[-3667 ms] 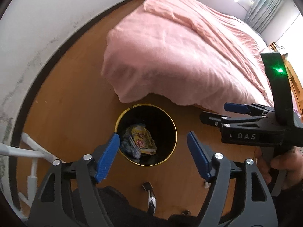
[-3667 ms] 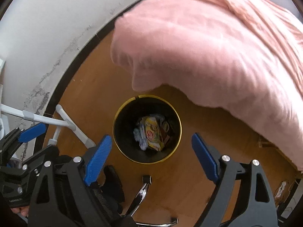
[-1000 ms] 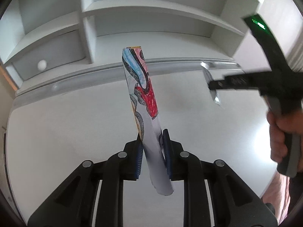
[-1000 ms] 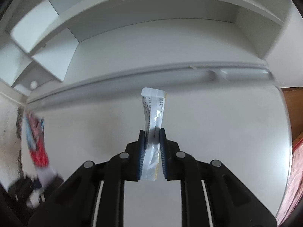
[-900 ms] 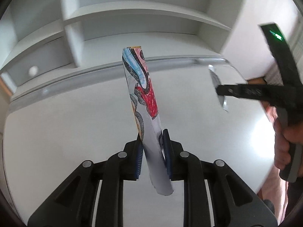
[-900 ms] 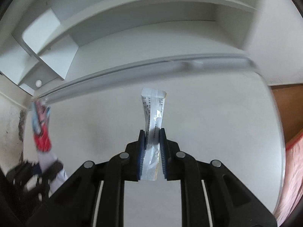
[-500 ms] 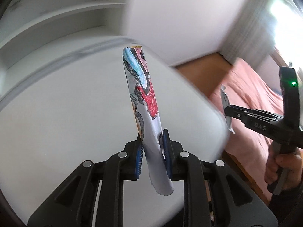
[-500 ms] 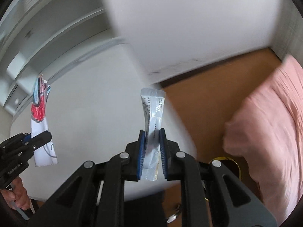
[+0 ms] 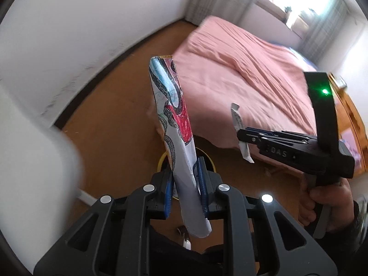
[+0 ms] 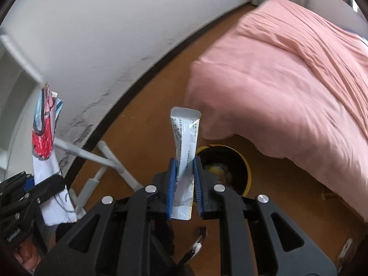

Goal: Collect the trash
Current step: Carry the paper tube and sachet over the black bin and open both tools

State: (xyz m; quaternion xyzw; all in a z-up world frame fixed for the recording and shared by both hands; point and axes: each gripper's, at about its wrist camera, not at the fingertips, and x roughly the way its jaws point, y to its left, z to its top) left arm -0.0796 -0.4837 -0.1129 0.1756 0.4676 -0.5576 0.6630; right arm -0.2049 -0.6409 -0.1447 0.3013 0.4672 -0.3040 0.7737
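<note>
My left gripper (image 9: pixel 185 185) is shut on a folded paper with a red, blue and black drawing (image 9: pixel 171 115). It also shows at the left of the right wrist view (image 10: pixel 44 138). My right gripper (image 10: pixel 185 184) is shut on a white printed sachet (image 10: pixel 185 138), seen from the side in the left wrist view (image 9: pixel 239 128). A black bin with a yellow rim (image 10: pixel 247 170) stands on the wooden floor beyond both grippers, with wrappers inside. In the left wrist view only its yellow rim (image 9: pixel 162 159) peeks out behind the paper.
A bed with a pink cover (image 9: pixel 241 73) overhangs the floor beside the bin, also shown in the right wrist view (image 10: pixel 287 80). A white wall with a dark baseboard (image 10: pixel 138 85) runs on the left. White furniture legs (image 10: pixel 108 161) stand left of the bin.
Both grippers have swung away from the white desk and shelves, down toward the floor. The bin and bed have come into view. Each gripper still holds its piece.
</note>
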